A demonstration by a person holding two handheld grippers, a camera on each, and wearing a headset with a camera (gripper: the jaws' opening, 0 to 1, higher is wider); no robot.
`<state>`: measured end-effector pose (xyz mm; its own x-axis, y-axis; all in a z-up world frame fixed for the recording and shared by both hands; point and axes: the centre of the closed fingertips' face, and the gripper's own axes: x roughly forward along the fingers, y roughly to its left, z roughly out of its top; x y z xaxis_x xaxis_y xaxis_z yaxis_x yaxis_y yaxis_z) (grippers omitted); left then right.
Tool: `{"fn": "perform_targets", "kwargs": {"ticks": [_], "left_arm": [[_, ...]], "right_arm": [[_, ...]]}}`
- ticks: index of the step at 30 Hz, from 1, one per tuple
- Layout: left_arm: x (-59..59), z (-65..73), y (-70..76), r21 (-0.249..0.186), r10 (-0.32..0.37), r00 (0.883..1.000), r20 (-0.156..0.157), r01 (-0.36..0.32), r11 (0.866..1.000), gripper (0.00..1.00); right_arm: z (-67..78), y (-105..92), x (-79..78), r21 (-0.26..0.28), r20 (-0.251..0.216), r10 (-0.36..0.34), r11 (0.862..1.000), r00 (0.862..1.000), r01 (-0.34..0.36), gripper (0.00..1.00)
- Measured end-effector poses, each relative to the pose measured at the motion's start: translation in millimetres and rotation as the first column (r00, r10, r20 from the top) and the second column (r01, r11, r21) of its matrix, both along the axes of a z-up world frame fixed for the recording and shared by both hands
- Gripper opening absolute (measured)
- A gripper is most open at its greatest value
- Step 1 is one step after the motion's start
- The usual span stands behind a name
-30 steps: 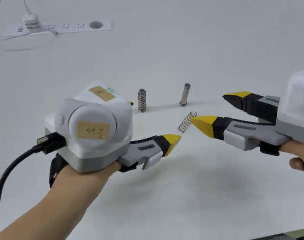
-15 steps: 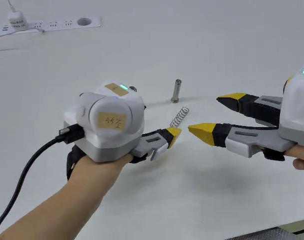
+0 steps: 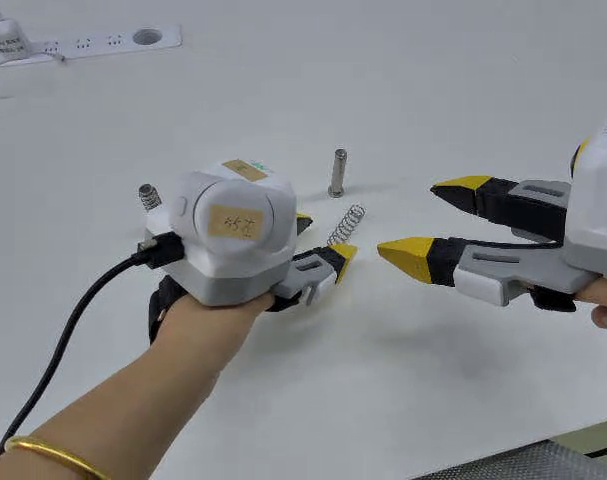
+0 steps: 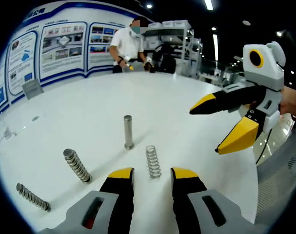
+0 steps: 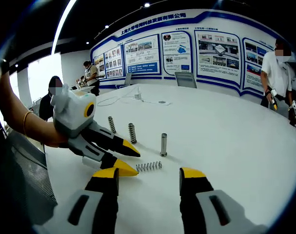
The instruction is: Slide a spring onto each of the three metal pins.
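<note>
A loose spring lies flat on the white table. Just beyond it a bare metal pin stands upright. Two more pins wear springs; one of them peeks out behind the left gripper's body. My left gripper is open, low over the table, with the loose spring's near end between its yellow tips. My right gripper hovers open to the right of the spring and holds nothing.
A white power strip lies at the table's far left. A black cable trails from the left gripper. The table's front edge runs at the bottom right. People stand beyond the table.
My left gripper has moved forward until its tips reach the loose spring. The right gripper has drawn slightly away from the spring. The head camera has shifted too.
</note>
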<state>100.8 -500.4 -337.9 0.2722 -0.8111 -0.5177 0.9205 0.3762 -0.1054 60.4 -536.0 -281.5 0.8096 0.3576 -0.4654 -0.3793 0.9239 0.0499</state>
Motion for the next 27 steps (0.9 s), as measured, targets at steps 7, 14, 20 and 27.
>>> {"fn": "perform_targets", "kwargs": {"ticks": [7, 14, 20, 27], "left_arm": [[-1.6, -8.1, -1.9, 0.027, -0.003, 1.0, -0.014, 0.003, 1.0, 0.23], [-0.2, -9.0, -4.7, 0.019, 0.003, 1.0, -0.013, -0.002, 1.0, 0.19], [0.2, -9.3, -4.9, 0.022, 0.003, 1.0, 0.002, -0.003, 1.0, 0.12], [0.5, -9.6, -4.0, 0.027, 0.006, 1.0, 0.014, -0.007, 1.0, 0.11]], "right_arm": [[-1.6, -1.8, -0.8, 0.006, -0.004, -0.01, 1.0, 1.0, 0.01, 0.5], [-2.6, -6.8, -2.5, -0.001, -0.008, -0.027, 1.0, 1.0, 0.027, 0.49], [-2.2, -8.4, -3.6, 0.004, -0.007, -0.04, 0.999, 0.999, 0.04, 0.48], [2.9, -13.8, -0.7, 0.128, -0.022, -0.128, 0.983, 0.992, 0.13, 0.47]]}}
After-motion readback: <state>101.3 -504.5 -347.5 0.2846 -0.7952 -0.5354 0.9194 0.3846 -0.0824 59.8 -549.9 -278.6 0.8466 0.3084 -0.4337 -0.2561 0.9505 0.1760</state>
